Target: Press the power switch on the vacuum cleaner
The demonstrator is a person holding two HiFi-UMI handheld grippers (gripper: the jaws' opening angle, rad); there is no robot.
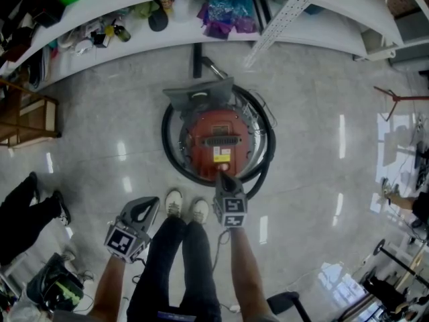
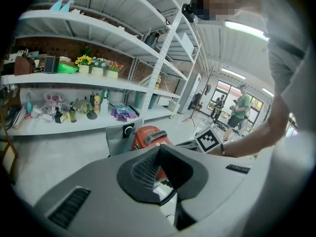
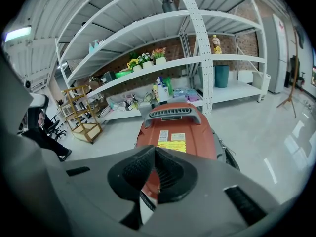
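Standing on a pale, glossy floor (image 1: 322, 153), a red canister vacuum cleaner (image 1: 218, 139) sits just ahead of the person's white shoes (image 1: 174, 203). A black hose (image 1: 171, 156) coils in a ring around it. On top are a grey grille-like handle (image 3: 171, 113) and a yellow label (image 3: 171, 146), and a grey panel (image 1: 199, 94) rises at its far end. The power switch itself cannot be picked out.

The right hand-held gripper (image 1: 222, 175) points down over the near end of the red body. Its jaws are clenched together with nothing between them, and whether the tips touch the casing cannot be told. In the right gripper view the vacuum cleaner (image 3: 177, 132) fills the space directly behind the closed right hand-held gripper (image 3: 154, 151).

The left hand-held gripper (image 1: 153, 202) is held off to the left, above bare floor beside the person's legs and apart from the machine. Its jaws are also clenched and empty. The left gripper view shows the closed left hand-held gripper (image 2: 160, 149), with the vacuum cleaner (image 2: 150, 136) a little beyond it.

White shelves (image 1: 201, 32) behind the vacuum hold bottles and bags.
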